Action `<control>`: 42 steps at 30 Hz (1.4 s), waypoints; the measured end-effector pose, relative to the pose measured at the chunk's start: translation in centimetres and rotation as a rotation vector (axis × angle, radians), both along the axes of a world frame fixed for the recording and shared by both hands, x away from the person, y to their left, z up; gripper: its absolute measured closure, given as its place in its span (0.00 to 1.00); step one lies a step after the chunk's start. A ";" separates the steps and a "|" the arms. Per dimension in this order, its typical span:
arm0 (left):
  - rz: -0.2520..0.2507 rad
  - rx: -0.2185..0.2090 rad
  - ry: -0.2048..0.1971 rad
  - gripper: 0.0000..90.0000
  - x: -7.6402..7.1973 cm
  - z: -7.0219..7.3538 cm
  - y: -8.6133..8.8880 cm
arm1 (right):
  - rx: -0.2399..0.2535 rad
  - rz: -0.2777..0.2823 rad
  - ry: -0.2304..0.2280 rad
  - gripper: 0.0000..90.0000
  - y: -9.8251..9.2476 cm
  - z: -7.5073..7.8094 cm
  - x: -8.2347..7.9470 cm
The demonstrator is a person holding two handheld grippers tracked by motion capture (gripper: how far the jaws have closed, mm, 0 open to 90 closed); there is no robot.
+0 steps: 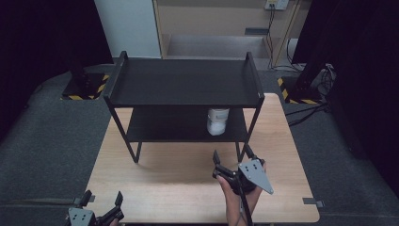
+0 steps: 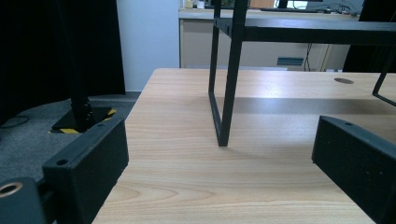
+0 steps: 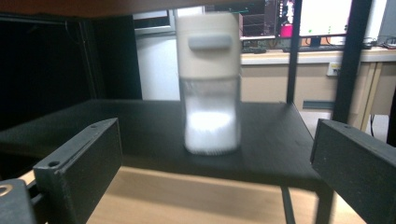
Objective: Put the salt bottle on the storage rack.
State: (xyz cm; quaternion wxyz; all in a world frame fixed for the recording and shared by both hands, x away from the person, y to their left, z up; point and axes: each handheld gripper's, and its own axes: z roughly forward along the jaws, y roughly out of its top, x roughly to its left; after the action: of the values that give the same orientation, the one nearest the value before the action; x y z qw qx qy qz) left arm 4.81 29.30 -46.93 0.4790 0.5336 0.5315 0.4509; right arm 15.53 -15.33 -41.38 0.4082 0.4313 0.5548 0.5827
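A person is bringing the right claw (image 1: 231,157) toward a white-capped jar (image 1: 218,121) standing upright on the lower shelf (image 1: 164,127) of a black two-tier rack (image 1: 183,82), just right of centre in the high view. The claw is spread wide and carrying nothing, hovering over the wooden tabletop (image 1: 179,183) in front of the rack's right front leg, apart from the jar. In the right gripper view the jar (image 3: 210,84) is sitting in the middle of the frame between the two released jaws, its clear lower half holding something white, its cap close under the upper shelf. The left claw (image 1: 101,200), at the bottom left of the high view, is also hanging released and idle near the tabletop's front edge, and the left gripper view is looking along bare wood toward a rack leg (image 2: 226,93). To take the jar cleanly, the right claw would likely do best travelling level and straight in under the upper shelf, keeping the jar centred between the jaws, closing on the clear body below the cap, and steering clear of the nearby right leg on the way.
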 end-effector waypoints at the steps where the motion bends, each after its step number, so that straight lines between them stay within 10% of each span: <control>1: -0.001 0.000 0.000 0.03 0.0 0.0 0.0 | -0.002 -0.005 0.006 0.03 -0.5 -0.6 -0.7; 21: 0.005 0.012 -0.003 0.03 0.3 0.3 -0.1 | 0.004 -0.040 0.014 0.03 -4.9 -5.6 -4.5; 42: -0.006 0.027 0.005 0.03 0.8 0.7 -0.3 | 0.033 -0.068 0.020 0.03 -7.5 -7.4 -6.1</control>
State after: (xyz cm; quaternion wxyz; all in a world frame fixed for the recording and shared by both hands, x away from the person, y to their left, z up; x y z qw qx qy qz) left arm 5.58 28.96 -46.27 0.4718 0.5428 0.5249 0.4552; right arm 9.43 -22.83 -48.76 0.4150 0.4622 0.5342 0.5734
